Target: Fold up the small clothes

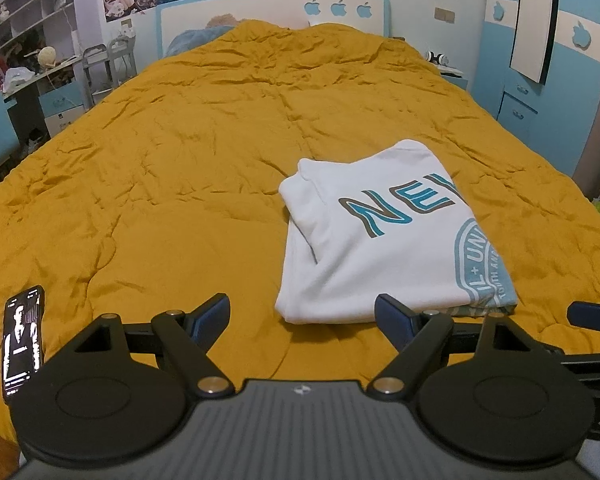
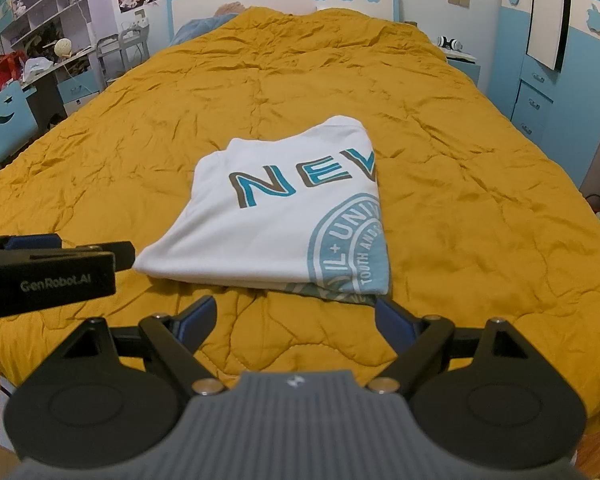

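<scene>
Left wrist view first: my left gripper (image 1: 302,314) has its fingers spread wide with nothing between them, hanging over the mustard quilt (image 1: 180,160) near the foot of the bed. The folded white t-shirt (image 1: 384,240) lies flat on the quilt just ahead and a bit to the right. The fold cuts off its print, so I only get "NE" plus part of a third letter, and a teal round seal wrapping over the right edge. A phone (image 1: 23,342) lies on the quilt at my left, screen lit, too small to read. A blue-padded tip of my right gripper (image 1: 594,316) pokes in at the right edge.

Right wrist view: my right gripper (image 2: 296,316) is spread wide and empty too, its right fingertip just beside the shirt's near right corner; can't tell if it touches. The shirt sits dead ahead, lettering cut off at the fold again.
</scene>
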Demonstrator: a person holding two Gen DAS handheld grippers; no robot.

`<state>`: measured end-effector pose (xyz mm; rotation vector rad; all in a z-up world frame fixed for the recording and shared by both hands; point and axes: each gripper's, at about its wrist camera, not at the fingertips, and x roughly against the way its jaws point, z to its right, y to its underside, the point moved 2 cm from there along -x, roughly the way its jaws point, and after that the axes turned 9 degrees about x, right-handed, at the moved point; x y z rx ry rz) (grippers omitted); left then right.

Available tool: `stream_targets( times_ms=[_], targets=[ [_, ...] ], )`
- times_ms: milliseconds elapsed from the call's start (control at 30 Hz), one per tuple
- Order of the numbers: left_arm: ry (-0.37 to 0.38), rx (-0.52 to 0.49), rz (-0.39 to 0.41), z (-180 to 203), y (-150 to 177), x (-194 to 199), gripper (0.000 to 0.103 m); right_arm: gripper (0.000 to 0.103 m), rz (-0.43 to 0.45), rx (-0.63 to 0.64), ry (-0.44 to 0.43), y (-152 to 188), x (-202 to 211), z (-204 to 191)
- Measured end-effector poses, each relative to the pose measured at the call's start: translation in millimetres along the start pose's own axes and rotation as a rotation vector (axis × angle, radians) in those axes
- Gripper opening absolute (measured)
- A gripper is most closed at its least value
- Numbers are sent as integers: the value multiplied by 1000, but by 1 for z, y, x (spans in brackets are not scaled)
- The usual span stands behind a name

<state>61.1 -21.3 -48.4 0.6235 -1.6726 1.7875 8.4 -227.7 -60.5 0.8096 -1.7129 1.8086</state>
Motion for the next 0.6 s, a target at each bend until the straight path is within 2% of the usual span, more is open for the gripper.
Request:
stream_targets(
  times_ms=[600],
  targets=[
    [-2, -12, -8, 1, 2, -2, 96, 82, -11, 3, -9, 0, -6, 3]
  ],
)
